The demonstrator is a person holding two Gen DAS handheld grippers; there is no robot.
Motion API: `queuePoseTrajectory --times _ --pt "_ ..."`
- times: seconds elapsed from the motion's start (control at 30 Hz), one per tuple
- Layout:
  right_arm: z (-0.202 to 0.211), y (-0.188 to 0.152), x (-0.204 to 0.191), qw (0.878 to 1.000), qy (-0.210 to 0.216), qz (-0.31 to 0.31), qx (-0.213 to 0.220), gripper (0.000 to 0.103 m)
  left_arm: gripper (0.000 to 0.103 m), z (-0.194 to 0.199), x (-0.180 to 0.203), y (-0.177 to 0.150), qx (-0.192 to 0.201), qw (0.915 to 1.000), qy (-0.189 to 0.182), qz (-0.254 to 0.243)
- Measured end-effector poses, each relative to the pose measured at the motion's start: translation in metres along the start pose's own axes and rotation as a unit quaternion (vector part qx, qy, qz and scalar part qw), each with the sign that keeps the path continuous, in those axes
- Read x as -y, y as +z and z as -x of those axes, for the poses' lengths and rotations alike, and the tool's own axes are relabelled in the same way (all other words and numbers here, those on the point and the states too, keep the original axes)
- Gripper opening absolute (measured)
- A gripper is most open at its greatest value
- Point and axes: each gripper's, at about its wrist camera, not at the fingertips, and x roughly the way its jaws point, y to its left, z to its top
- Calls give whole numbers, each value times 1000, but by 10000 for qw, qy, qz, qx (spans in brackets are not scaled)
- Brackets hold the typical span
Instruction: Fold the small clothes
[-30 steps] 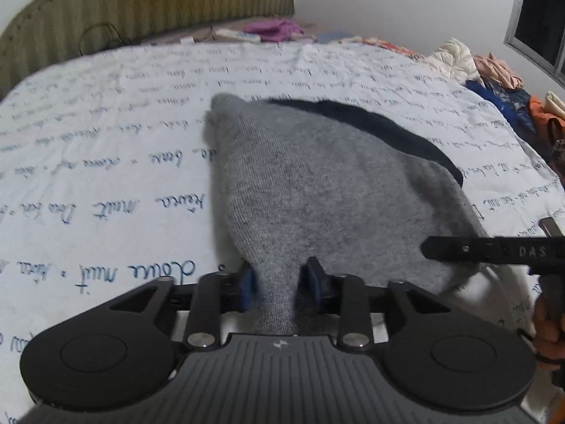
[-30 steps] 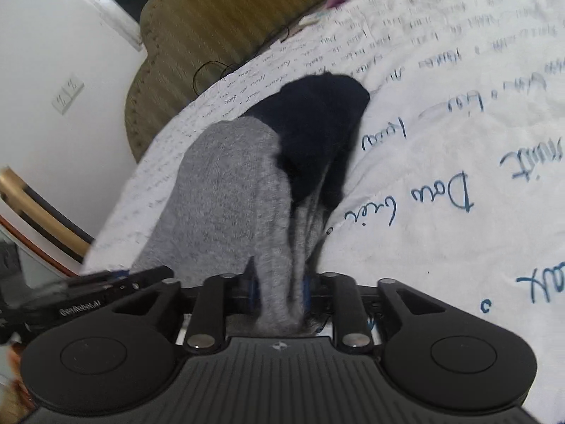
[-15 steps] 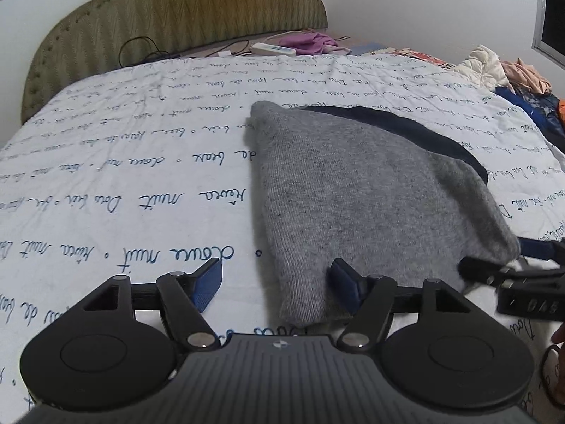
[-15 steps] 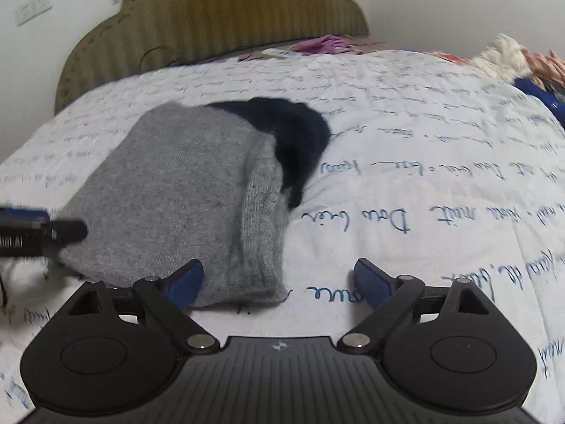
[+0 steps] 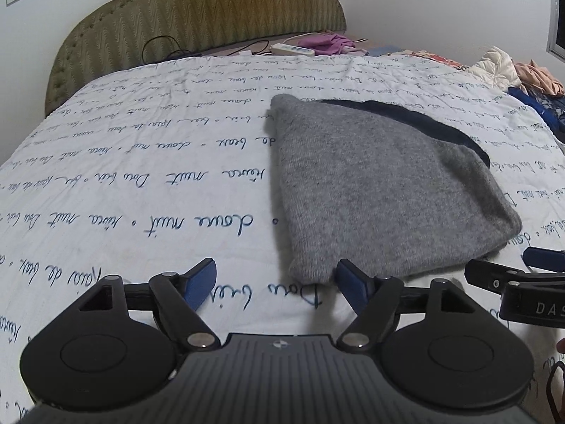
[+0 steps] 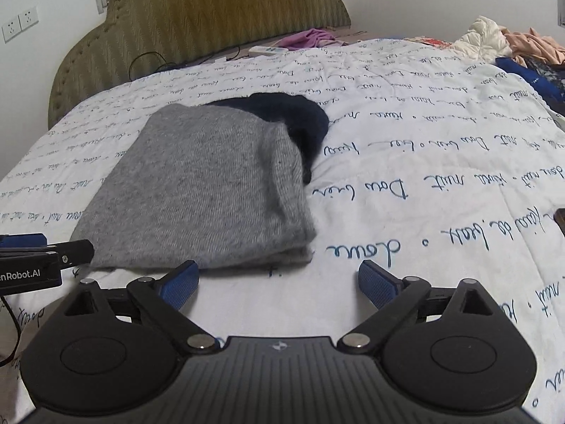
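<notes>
A grey knit garment [image 5: 381, 183] lies folded flat on the bed, with a dark navy part [image 5: 416, 120] showing along its far edge. It also shows in the right wrist view [image 6: 212, 183], navy part [image 6: 293, 113] at the far right corner. My left gripper [image 5: 277, 284] is open and empty, just short of the garment's near left corner. My right gripper [image 6: 279, 282] is open and empty, just short of the near right corner. Each gripper shows at the edge of the other's view.
The white quilt with blue handwriting [image 5: 141, 183] covers the bed. An olive padded headboard [image 5: 197, 17] stands at the back. A power strip [image 5: 291, 48] and a purple cloth [image 5: 328, 40] lie near it. A pile of clothes [image 6: 512, 42] sits at the far right.
Both grippers were shut on the garment's near edge a second ago. They let go, opened wide and drew back. The garment now lies flat.
</notes>
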Motion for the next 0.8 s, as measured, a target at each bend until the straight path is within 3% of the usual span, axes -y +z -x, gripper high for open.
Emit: queuePoseTrajectory --times 0.23,0.5,0.8 --pt "7 -5 -7 10000 -41 34 -52 99 79 3 -1 -12 -107 9998 157 41" --pt "13 -14 -16 9997 -73 240 -78 99 89 9 -6 -21 -79 9994 285 194" --pt "17 -18 -21 9994 -105 328 -64 99 92 13 -8 -25 -105 9990 360 258"
